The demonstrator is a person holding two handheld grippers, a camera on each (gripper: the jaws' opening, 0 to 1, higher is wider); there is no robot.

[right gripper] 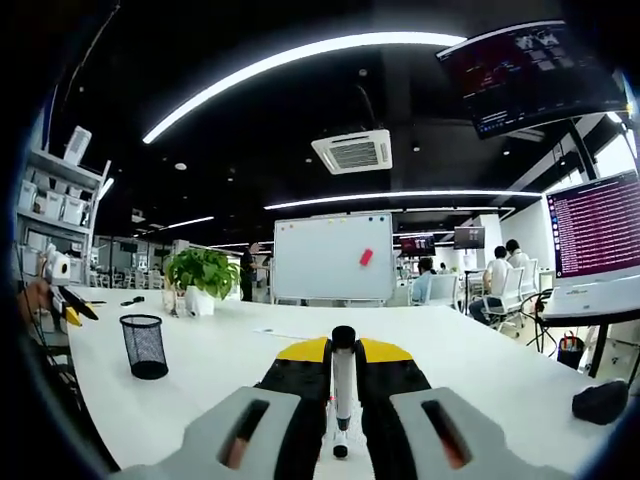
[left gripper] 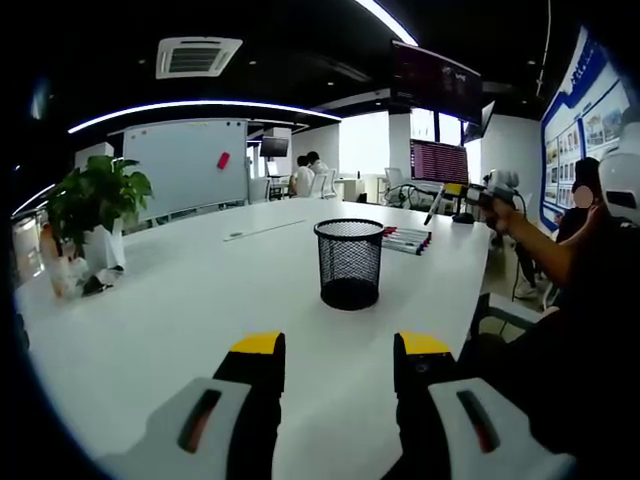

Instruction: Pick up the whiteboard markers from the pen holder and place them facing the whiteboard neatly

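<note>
White table under your grippers, mesh pen holder mid-table, markers lying just behind it, your left gripper spread empty, your right gripper clamping a marker.

pen holder: on table, 12 o'clock of left gripper
markers: on table, 2 o'clock of pen holder, just behind
plant: table edge, 10 o'clock
whiteboard: behind table, 11 o'clock
right gripper: marker between jaws, pen holder at 9 o'clock
</note>
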